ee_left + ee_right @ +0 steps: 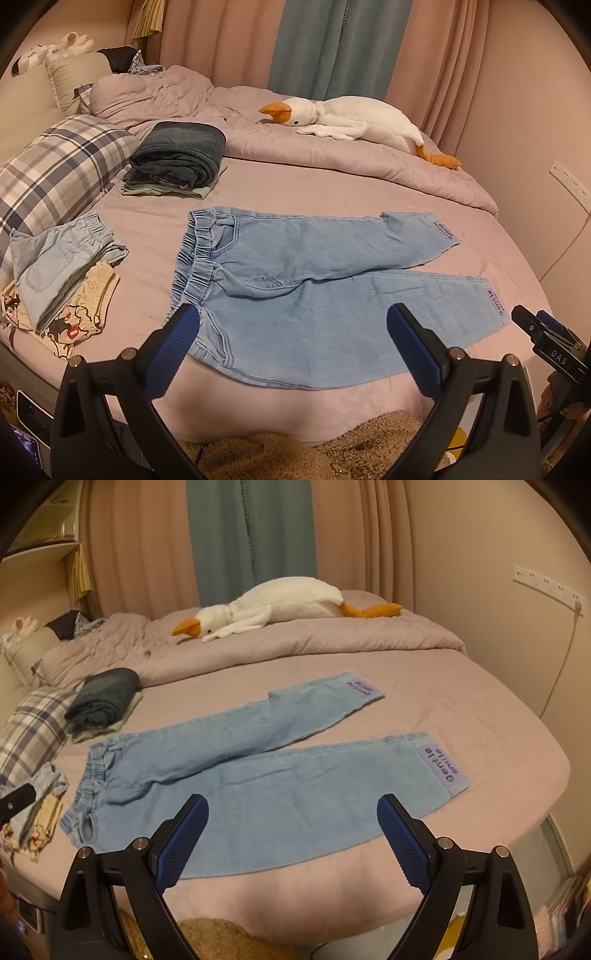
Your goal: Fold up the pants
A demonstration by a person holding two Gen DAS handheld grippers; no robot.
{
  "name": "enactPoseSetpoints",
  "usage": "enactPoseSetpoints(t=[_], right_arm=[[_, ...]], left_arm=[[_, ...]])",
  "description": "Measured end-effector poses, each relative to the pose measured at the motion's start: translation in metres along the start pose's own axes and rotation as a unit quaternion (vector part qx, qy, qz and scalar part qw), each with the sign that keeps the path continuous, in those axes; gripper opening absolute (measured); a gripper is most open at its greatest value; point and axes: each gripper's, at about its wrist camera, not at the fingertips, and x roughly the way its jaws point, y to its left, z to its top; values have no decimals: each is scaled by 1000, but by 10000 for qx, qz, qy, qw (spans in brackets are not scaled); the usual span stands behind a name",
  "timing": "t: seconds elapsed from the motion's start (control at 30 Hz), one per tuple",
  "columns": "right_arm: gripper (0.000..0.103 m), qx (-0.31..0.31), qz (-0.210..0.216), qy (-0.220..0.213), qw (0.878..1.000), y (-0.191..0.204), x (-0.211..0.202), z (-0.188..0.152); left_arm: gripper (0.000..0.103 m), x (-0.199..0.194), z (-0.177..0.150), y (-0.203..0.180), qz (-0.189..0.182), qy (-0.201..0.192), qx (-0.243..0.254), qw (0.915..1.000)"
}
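Just ahead of the left gripper and right gripper, both spread wide and holding nothing, light-blue denim pants lie flat and unfolded on the pink-sheeted bed; no fold looks started. Farther off left sits a folded dark denim stack, beyond it a white plush goose and pink curtains.

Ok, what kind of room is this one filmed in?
Most likely a home bedroom: a bed with a plaid pillow, a plush goose on the quilt, and closed curtains behind.
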Motion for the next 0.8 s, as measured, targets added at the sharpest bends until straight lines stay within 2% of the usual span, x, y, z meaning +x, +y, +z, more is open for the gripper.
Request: enactPoseSetpoints(t=[0.27, 0.47, 0.8], right_arm=[[92, 62, -13, 51, 10000, -6, 3, -1], [92, 100, -36, 92, 9999, -10, 5, -2], [92, 202, 7, 185, 9996, -15, 14, -3]], left_arm=[[101, 7, -1, -2, -48, 66, 16, 10000], [97, 24, -7, 3, 50, 349, -87, 9993], [97, 29, -2, 7, 48, 339, -153, 9993]])
